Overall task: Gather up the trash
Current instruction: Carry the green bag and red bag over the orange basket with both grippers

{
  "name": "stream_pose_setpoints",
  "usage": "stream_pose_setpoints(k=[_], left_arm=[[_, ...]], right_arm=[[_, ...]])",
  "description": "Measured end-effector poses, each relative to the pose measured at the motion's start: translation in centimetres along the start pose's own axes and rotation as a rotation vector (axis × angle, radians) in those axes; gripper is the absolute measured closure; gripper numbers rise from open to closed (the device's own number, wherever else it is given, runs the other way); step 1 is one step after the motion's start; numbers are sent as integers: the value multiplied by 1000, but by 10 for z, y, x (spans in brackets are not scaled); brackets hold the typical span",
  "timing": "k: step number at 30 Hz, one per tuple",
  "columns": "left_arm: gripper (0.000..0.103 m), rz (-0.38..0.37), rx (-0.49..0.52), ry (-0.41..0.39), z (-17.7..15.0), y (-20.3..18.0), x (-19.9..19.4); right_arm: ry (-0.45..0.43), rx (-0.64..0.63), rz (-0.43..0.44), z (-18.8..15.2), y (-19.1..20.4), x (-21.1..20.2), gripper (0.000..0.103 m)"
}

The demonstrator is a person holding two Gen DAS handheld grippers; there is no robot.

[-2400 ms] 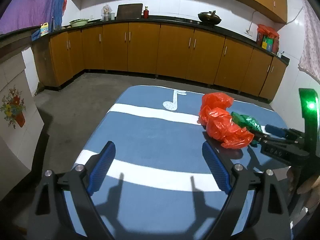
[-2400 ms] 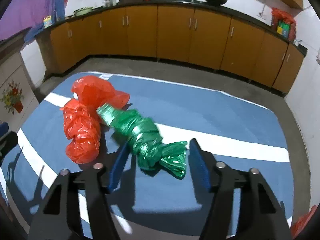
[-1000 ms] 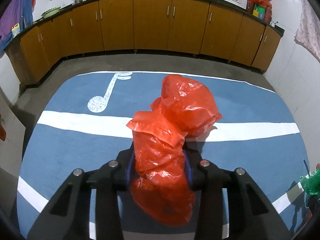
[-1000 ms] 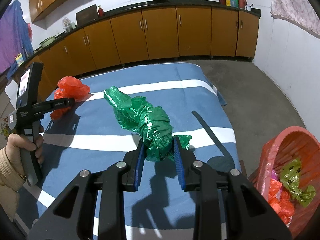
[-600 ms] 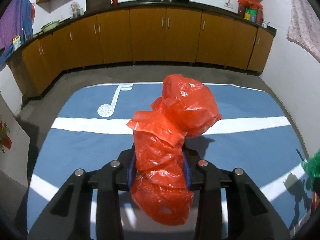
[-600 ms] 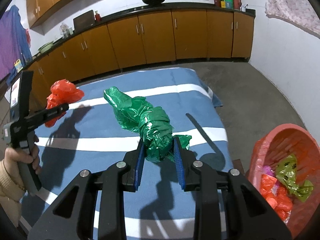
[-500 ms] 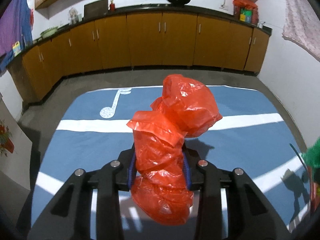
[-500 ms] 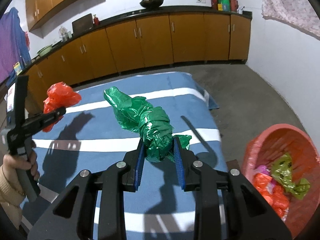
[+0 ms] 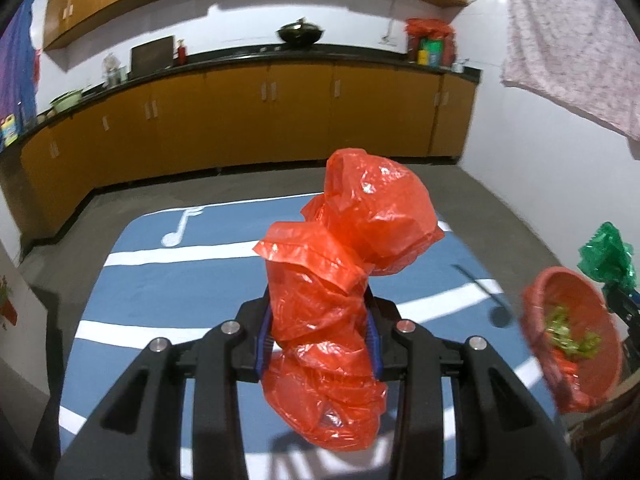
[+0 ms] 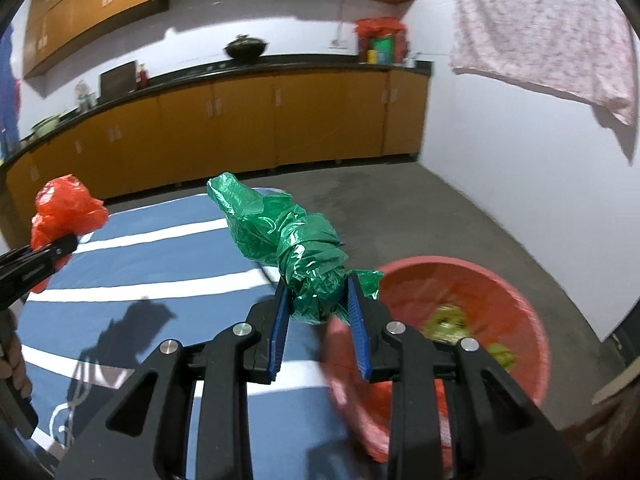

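My left gripper (image 9: 318, 334) is shut on a crumpled red plastic bag (image 9: 344, 268) and holds it up above the blue mat (image 9: 192, 280). My right gripper (image 10: 318, 312) is shut on a twisted green plastic bag (image 10: 288, 236) and holds it in the air beside the red basket (image 10: 516, 304), at its left rim. The basket (image 9: 576, 336) holds red and green bag scraps. In the left wrist view the green bag (image 9: 606, 258) hangs just above the basket's far rim. In the right wrist view the red bag (image 10: 64, 208) shows at the left in the other gripper.
The blue mat with white stripes (image 10: 132, 280) lies on the grey concrete floor (image 10: 420, 208). Orange cabinets (image 9: 248, 120) line the back wall. A white wall (image 10: 520, 184) stands right of the basket. A pink cloth (image 10: 540, 28) hangs above it.
Both grippers rose higher and swung right toward the red basket, each still holding its bag. The basket is now close under the green bag.
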State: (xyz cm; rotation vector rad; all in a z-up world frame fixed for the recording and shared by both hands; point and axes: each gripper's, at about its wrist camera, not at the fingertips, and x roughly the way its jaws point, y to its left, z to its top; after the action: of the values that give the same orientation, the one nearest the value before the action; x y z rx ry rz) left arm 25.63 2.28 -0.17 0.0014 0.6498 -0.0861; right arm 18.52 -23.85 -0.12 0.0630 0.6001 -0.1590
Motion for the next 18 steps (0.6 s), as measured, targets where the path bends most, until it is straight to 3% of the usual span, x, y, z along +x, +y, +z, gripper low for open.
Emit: stream_pose_setpoints(k=[8,18], left_arm=[[67,-122,62,-7,-8,-75,-28],[67,-259,119,29,-26,-157,-37]], right_arm=[[-4,76,-122,-8,-55,-20,74],[8,145,-196,-14,-94,-27,74]])
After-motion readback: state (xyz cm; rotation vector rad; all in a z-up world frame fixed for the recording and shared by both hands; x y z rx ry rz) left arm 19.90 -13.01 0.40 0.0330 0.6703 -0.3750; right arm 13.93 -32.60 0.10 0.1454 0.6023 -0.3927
